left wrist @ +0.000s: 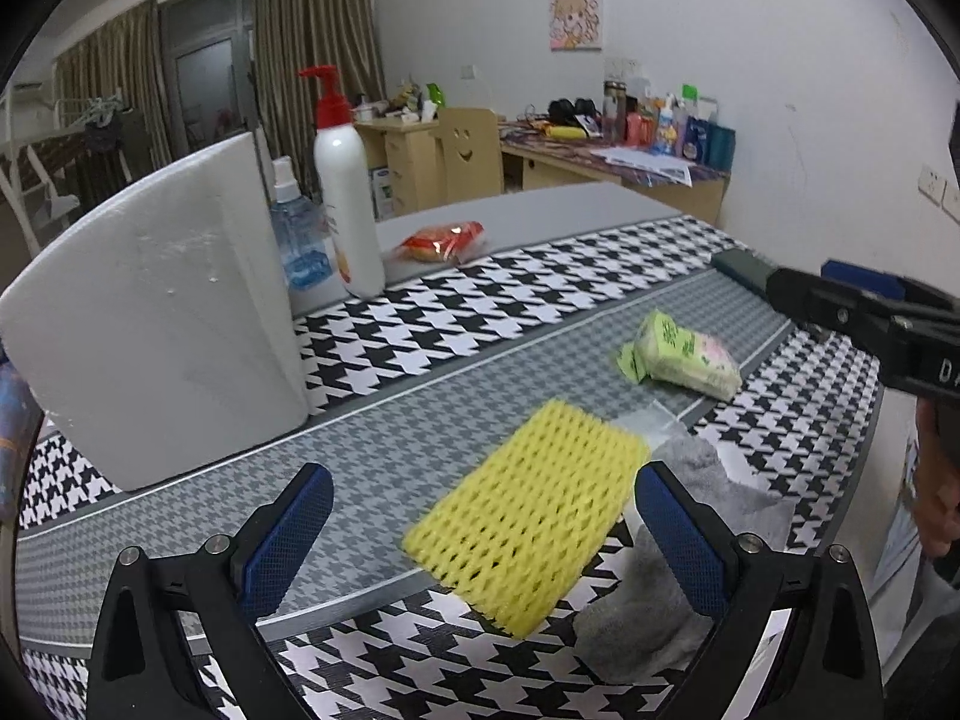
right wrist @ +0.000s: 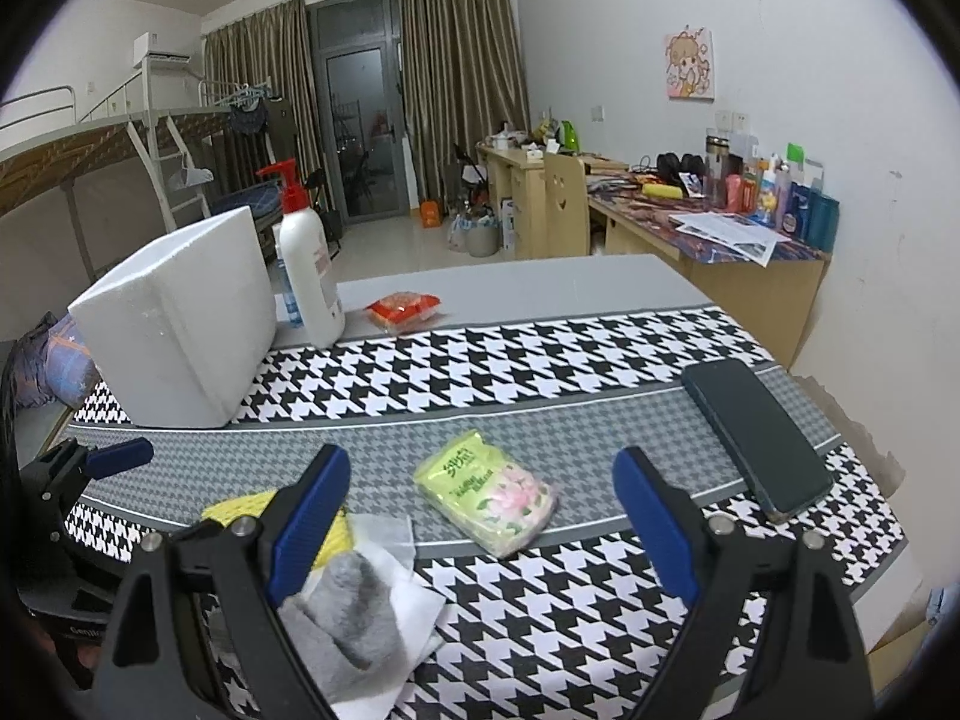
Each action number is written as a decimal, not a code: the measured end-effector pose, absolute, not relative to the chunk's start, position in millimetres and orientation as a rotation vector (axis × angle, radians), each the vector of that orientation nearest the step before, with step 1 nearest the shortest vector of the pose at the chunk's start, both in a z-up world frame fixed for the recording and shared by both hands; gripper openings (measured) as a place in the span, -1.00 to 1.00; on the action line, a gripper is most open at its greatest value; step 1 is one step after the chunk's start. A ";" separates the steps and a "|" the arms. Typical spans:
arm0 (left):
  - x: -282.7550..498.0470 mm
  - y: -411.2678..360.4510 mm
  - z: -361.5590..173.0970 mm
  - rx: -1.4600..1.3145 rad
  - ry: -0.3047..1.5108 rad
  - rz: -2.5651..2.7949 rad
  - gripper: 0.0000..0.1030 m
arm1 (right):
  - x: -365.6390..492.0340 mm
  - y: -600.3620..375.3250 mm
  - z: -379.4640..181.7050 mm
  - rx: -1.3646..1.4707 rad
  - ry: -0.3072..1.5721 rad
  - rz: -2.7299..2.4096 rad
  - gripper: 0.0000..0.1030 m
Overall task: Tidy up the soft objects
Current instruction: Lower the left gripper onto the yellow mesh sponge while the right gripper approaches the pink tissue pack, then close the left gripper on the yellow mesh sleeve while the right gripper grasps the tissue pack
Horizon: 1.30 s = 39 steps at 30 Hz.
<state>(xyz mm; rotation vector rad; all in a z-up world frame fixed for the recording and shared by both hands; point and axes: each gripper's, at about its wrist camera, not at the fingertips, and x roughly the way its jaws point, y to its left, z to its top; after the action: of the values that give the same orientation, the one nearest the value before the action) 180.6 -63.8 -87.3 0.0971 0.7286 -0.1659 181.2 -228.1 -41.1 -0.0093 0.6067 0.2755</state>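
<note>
A yellow foam net sleeve (left wrist: 528,516) lies on the houndstooth table cloth, between the open fingers of my left gripper (left wrist: 483,531). A grey cloth (left wrist: 678,564) on white tissue lies just right of it. A green tissue pack (left wrist: 684,354) lies farther back. In the right wrist view my right gripper (right wrist: 480,522) is open and empty, with the tissue pack (right wrist: 489,495) between its fingers. The grey cloth (right wrist: 351,606) and white tissue (right wrist: 402,594) lie at its left finger, the yellow sleeve (right wrist: 240,507) behind it. A white foam box (left wrist: 162,306) stands at the left.
A white pump bottle (left wrist: 345,192), a blue spray bottle (left wrist: 297,234) and a red snack pack (left wrist: 441,240) stand behind the box. A dark phone (right wrist: 759,438) lies at the table's right edge. Desks with clutter line the far wall.
</note>
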 end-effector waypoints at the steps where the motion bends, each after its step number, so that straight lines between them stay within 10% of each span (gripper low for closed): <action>1: 181.5 -64.4 -89.3 0.099 0.737 -0.170 0.92 | 182.1 -227.9 -41.7 -0.010 0.609 0.275 0.79; 39: 192.6 -58.1 -115.1 0.081 0.873 -0.231 -0.79 | 234.5 -215.2 -94.0 -0.140 0.789 0.257 0.79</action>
<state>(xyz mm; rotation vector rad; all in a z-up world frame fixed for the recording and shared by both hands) 192.6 -58.1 -115.1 0.0810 0.8725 -0.2310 234.5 -215.2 -94.0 -0.1401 0.7893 0.2573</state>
